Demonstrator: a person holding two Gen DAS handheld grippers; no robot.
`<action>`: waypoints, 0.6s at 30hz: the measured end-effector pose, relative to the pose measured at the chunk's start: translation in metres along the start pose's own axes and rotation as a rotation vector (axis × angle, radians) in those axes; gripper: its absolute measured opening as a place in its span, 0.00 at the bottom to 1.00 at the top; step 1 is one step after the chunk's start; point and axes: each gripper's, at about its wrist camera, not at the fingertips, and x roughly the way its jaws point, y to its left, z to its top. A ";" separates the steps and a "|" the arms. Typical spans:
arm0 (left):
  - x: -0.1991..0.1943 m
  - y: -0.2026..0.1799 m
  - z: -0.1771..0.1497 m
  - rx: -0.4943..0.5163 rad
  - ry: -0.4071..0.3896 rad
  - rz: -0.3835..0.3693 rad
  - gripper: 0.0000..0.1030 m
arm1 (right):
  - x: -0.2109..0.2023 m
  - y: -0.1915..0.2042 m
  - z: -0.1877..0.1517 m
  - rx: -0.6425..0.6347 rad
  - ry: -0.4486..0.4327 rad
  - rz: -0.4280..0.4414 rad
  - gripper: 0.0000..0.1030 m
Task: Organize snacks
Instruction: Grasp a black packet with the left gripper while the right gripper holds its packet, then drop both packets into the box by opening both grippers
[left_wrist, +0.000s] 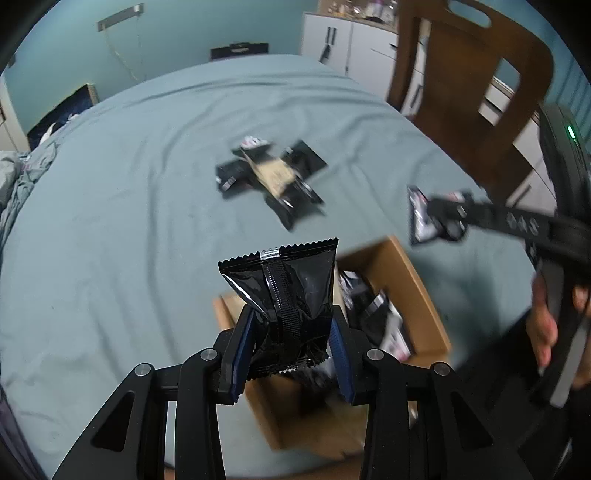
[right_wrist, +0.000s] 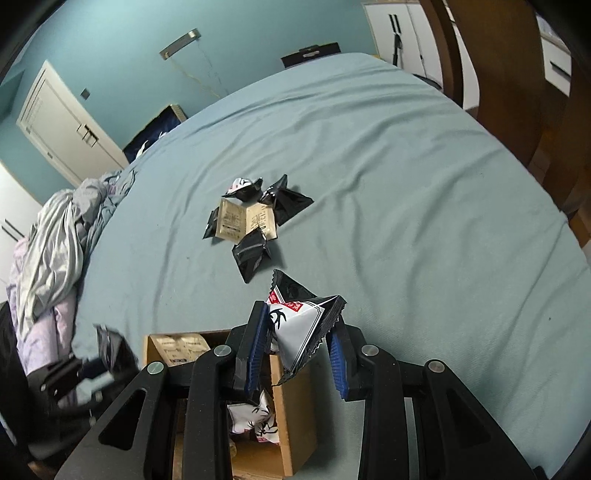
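Observation:
My left gripper (left_wrist: 291, 328) is shut on a glossy black snack packet (left_wrist: 286, 291), held over the open cardboard box (left_wrist: 424, 295) that holds several packets. My right gripper (right_wrist: 299, 332) is shut on a white, black and red snack packet (right_wrist: 295, 325), held above the right wall of the same box (right_wrist: 291, 406). In the left wrist view the right gripper (left_wrist: 436, 218) shows blurred at the right with its packet (left_wrist: 421, 218). A small pile of black and tan packets (left_wrist: 271, 177) lies farther out on the bed and also shows in the right wrist view (right_wrist: 247, 218).
The blue-grey bed sheet (right_wrist: 406, 184) covers the work surface. Crumpled bedding (right_wrist: 55, 240) is at the left. A wooden chair (left_wrist: 472, 74) stands at the right edge, with white cabinets (left_wrist: 343, 40) behind it. The left gripper (right_wrist: 99, 365) appears blurred in the right wrist view.

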 end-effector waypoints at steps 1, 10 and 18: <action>-0.001 -0.004 -0.004 0.007 0.006 -0.003 0.36 | -0.003 0.003 -0.001 -0.010 -0.004 0.002 0.28; -0.016 -0.019 -0.018 0.083 -0.086 0.124 0.81 | -0.018 0.026 -0.021 -0.126 0.009 0.115 0.28; -0.014 -0.002 -0.012 0.056 -0.121 0.269 0.81 | -0.018 0.038 -0.032 -0.206 0.023 0.134 0.28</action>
